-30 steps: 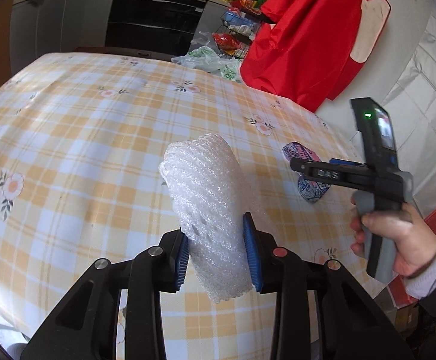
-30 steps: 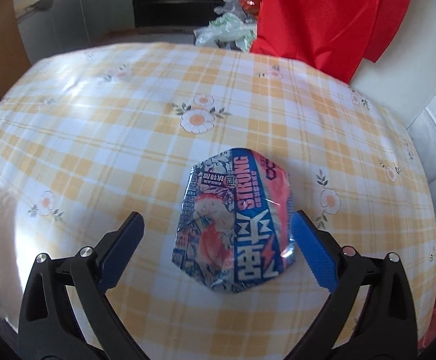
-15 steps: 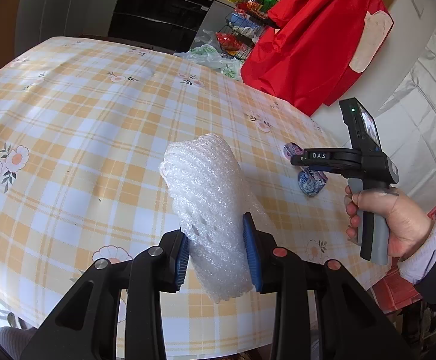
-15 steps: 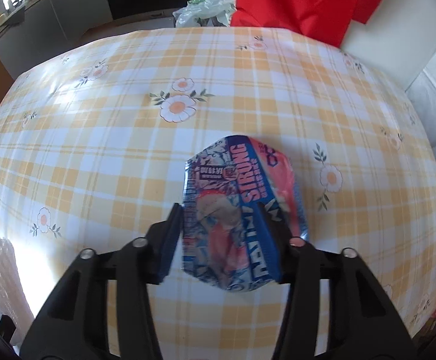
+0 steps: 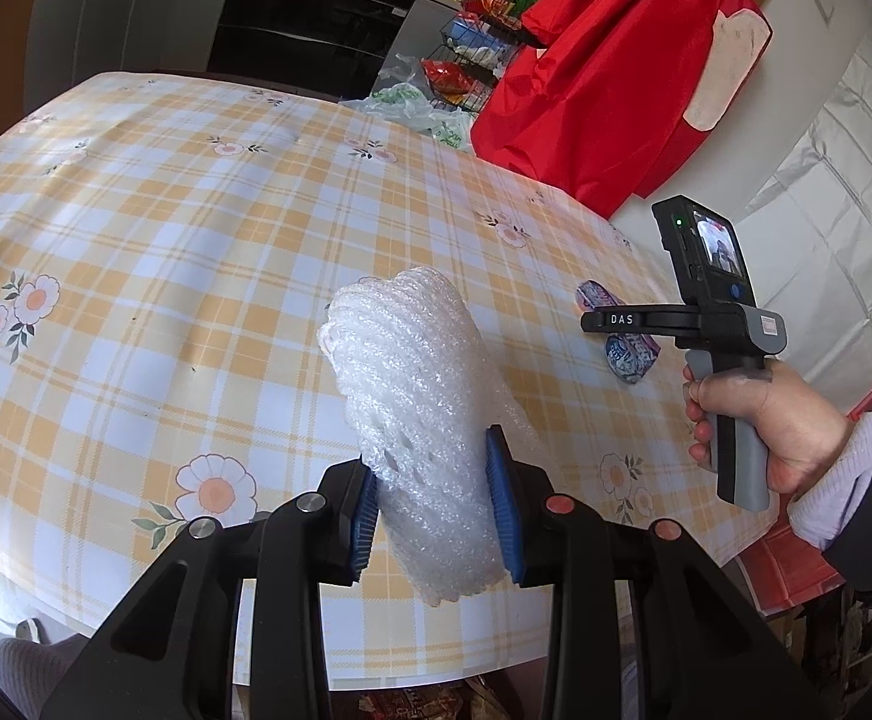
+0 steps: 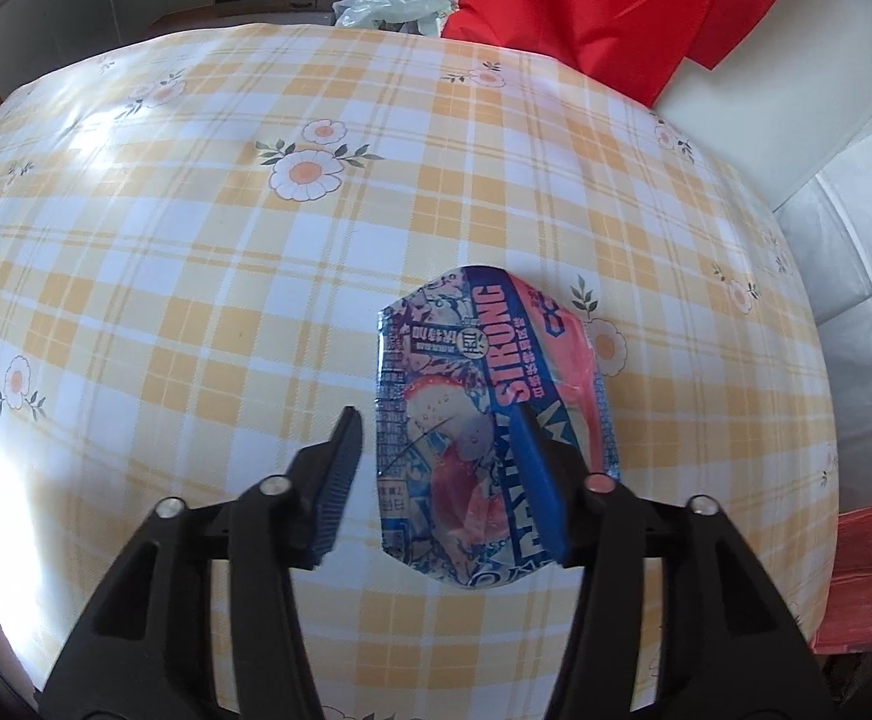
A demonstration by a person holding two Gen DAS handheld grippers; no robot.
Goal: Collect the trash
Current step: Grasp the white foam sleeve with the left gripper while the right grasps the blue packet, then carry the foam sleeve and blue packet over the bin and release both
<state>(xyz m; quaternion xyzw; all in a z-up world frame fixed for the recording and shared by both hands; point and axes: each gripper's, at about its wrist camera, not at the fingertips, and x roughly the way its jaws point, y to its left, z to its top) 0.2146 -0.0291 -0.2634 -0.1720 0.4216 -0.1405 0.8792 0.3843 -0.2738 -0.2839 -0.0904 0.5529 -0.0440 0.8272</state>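
My left gripper (image 5: 436, 504) is shut on a white foam net sleeve (image 5: 418, 396) and holds it above the yellow checked tablecloth (image 5: 136, 252). A crushed blue and pink drink can (image 6: 484, 420) lies flat on the cloth (image 6: 196, 240) near the table's right edge; it also shows in the left wrist view (image 5: 628, 348). My right gripper (image 6: 442, 480) is above the can with its jaws partly closed. The left pad stands just apart from the can's left edge. The right pad overlaps the can's top face. The right gripper (image 5: 622, 320) also shows from the side in the left wrist view.
A red cloth (image 5: 604, 90) hangs behind the table's far right corner. A plastic bag (image 5: 418, 108) and a wire rack with packets (image 5: 472, 48) stand beyond the far edge. A red crate (image 6: 862, 576) sits below the table's right edge. Dark kitchen cabinets (image 5: 316, 12) line the back.
My right gripper closed around the can, then shifted left and opened a little, so the can now sits off to the right between the pads. My left gripper drew back, still holding the foam sleeve.
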